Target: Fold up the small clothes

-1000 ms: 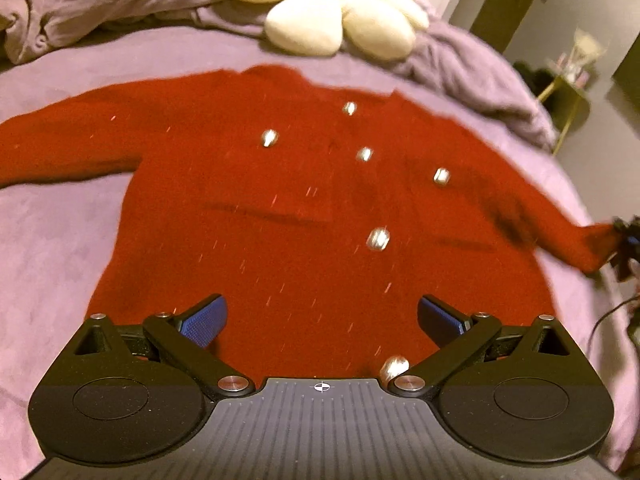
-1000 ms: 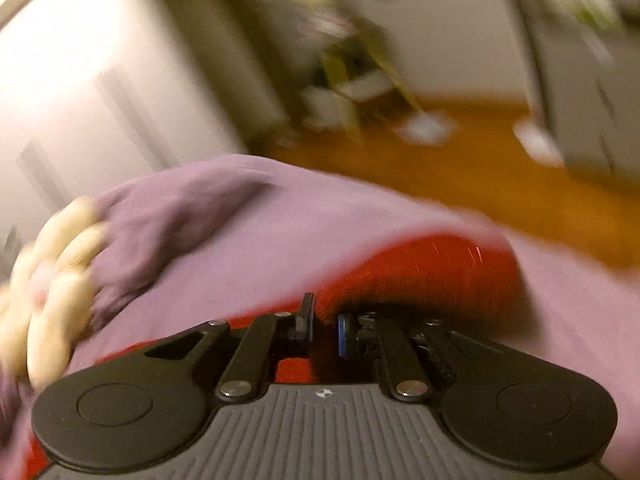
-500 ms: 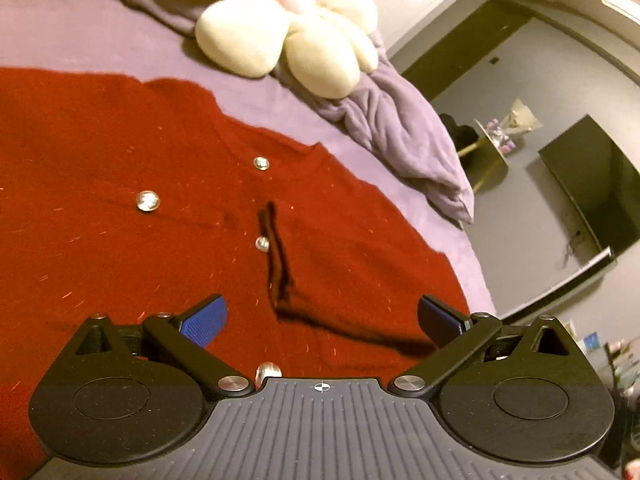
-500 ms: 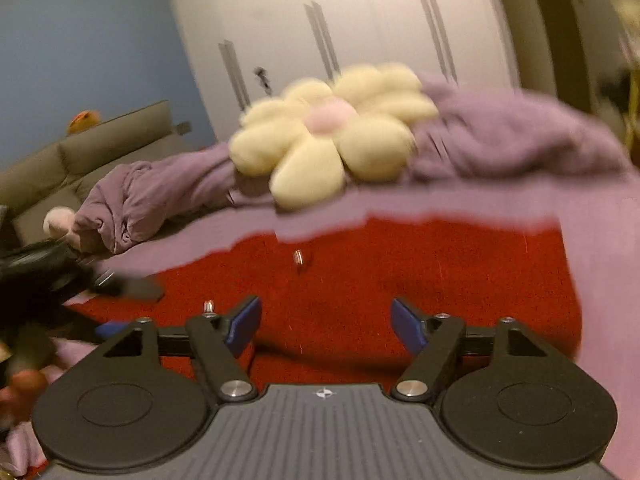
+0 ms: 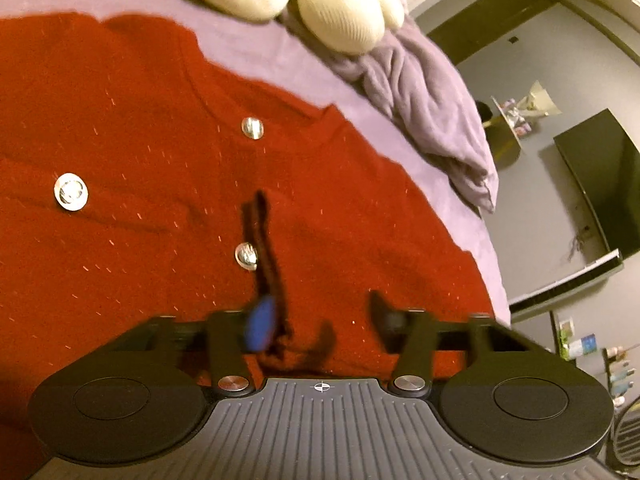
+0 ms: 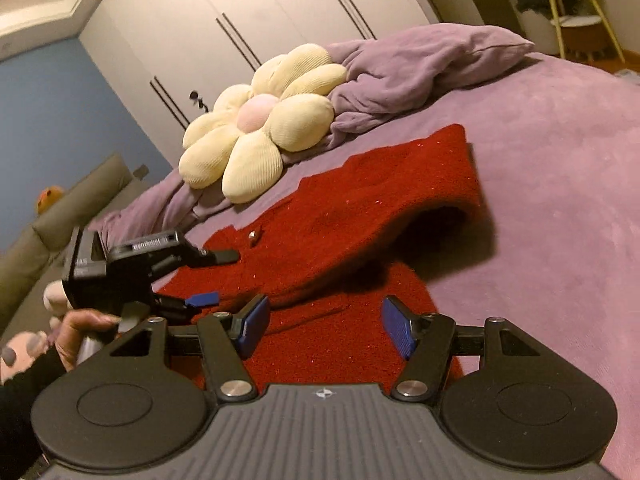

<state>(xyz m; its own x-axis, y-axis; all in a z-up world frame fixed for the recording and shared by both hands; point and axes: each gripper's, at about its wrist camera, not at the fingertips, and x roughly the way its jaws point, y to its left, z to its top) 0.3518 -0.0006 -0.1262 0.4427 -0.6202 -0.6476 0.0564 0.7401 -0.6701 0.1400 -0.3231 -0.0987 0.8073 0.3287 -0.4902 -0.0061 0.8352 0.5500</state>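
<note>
Folded sleeve only right-view.

The left gripper has its fingers apart with an empty gap between them, and the blue pad is blurred. The right gripper also stands wide open, nothing between its pads. To its left, a hand grips the handle of the left gripper.

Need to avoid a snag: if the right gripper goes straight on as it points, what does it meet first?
Probably the red cardigan under the open right gripper, then its folded-over sleeve; depth is unclear.
</note>
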